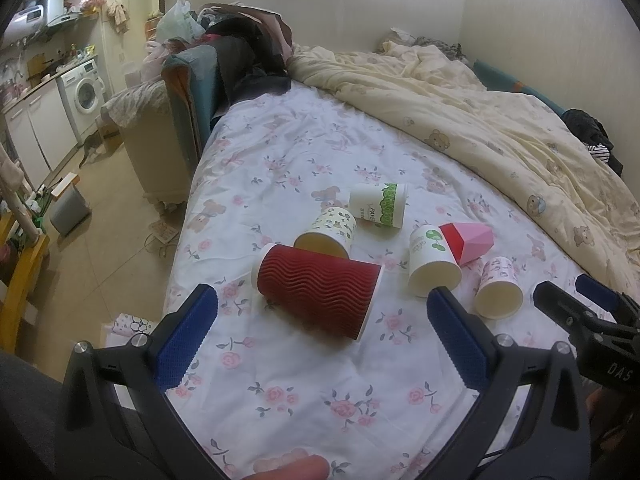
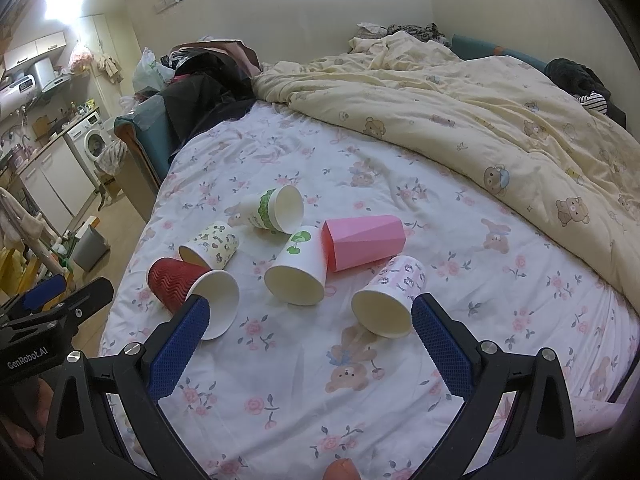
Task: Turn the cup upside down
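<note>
Both hand-held grippers, left and right, gape empty, red cup lying just ahead.

Six paper cups on their sides, clustered on floral bedsheet

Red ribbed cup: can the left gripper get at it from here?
Probably yes. The red ribbed cup lies on its side on the bedsheet, straight ahead of the open left gripper, with nothing between them.

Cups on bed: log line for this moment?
cups: six on their sides, red ripple cup nearest | left tool: open, empty | right tool: open, empty | flip: not started
</note>
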### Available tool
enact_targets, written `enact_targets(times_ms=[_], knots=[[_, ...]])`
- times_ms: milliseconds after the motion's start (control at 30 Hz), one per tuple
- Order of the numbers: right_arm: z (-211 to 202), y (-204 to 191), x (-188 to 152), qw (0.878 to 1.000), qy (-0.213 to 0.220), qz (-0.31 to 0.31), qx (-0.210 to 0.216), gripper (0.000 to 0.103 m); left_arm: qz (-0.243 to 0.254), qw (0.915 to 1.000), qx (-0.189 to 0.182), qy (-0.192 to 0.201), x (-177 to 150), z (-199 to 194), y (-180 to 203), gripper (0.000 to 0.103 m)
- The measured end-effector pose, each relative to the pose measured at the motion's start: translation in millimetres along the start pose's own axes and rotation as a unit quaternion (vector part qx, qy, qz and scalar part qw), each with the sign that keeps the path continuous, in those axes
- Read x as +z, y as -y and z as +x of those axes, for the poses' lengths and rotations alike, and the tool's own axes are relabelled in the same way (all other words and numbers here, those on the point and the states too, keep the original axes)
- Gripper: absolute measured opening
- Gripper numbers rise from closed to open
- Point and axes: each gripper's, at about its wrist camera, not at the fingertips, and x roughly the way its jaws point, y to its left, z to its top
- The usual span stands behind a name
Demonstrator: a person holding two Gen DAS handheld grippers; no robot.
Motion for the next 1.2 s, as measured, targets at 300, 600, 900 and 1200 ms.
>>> enact_targets(times_ms=[300,600,900,1200], knots=[[-0.2,-0.1,-0.3,1.0,0.001,-0.002,0.0,0.103,-0.001,1.0,0.001,-0.001,-0.1,0.0,0.6,0.103],[0.2,-0.4,-0.4,1.0,0.001,-0.001,0.0,0.103,-0.002,1.0,0.001,-0.001,0.2,1.2,1.0,0.103],[1.8,2.5,2.1,1.0,-0.009,0.003,-0.001,0.103,0.0,1.0,0.001,-0.006,6.2,4.0,5.9,0.103],[43.7,40.2,36.7,0.993,-0.111,-0.022,-0.011,0.103,0.014,0.9994,0.012,-0.029,34.5,28.0,12.4,0.103]])
